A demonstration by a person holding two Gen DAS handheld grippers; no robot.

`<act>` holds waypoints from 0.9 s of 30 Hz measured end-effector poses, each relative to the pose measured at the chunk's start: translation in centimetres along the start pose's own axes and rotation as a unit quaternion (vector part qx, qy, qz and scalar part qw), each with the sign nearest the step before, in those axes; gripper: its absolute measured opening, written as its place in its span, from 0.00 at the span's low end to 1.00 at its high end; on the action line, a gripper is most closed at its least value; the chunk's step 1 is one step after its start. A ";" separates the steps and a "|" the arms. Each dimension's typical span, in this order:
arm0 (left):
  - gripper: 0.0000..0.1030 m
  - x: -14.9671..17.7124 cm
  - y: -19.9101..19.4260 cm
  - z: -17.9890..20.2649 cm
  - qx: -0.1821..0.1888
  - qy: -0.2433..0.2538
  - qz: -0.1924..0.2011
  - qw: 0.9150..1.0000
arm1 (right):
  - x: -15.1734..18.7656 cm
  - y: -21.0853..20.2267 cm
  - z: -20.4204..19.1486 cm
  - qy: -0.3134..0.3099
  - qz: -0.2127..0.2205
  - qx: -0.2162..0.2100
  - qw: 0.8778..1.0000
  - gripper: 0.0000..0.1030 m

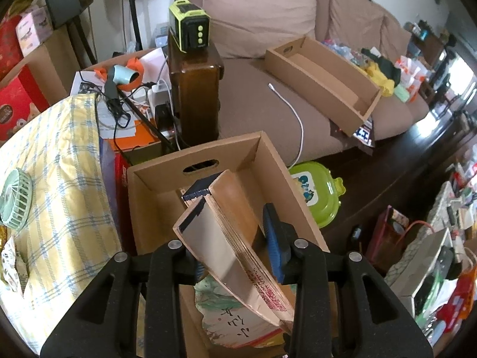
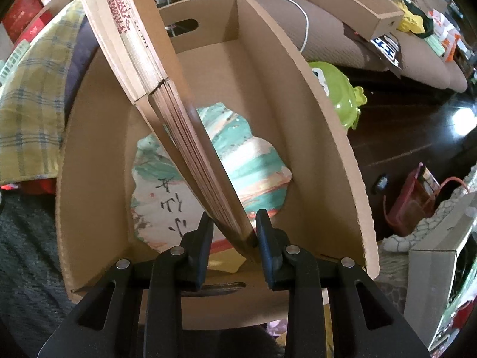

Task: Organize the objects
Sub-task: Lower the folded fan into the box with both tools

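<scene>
- The folded fan (image 2: pixel 190 137) stood tilted inside the open cardboard box (image 2: pixel 328 137), its long axis running from the pivot end low at the near wall up and away to the top left.
- The right tongs (image 2: pixel 232 232) had closed on that pivot end, a finger pressed to each face of the stack.
- The left tongs (image 1: pixel 235 238) straddled the fan's upper length with jaws set wide; I could not tell whether either finger touched it, so the right looked like the arm carrying it.
- Laying it flat would, I judge, mean tipping the upper end down toward the box's far wall.
- The fan was a stack of thin brown slats between flat, smooth outer guards, with red print along the paper edge.
- Beneath it on the box floor lay a scalloped paper fan (image 2: pixel 259 161), painted green and orange, matte.
</scene>
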State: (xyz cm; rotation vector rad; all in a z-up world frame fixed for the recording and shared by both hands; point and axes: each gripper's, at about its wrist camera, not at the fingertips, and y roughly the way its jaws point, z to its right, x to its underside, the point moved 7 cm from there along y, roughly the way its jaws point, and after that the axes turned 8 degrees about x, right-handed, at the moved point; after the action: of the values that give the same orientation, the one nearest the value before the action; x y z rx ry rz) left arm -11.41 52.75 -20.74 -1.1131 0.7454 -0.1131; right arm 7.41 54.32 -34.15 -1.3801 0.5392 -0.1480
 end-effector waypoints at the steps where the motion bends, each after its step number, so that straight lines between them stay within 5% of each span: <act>1: 0.32 0.1 0.3 0.1 -0.001 0.000 -0.002 1.000 | 0.0 0.1 0.1 0.001 -0.002 0.001 1.000 0.28; 27: 0.34 1.0 3.6 0.1 -0.021 -0.001 -0.022 1.000 | 0.0 1.1 1.9 0.016 -0.016 0.014 1.000 0.31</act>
State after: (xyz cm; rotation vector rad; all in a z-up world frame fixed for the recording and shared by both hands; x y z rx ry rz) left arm -11.56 54.05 -24.23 -1.1689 0.7245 -0.1341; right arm 8.04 56.17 -35.01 -1.3618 0.5407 -0.2027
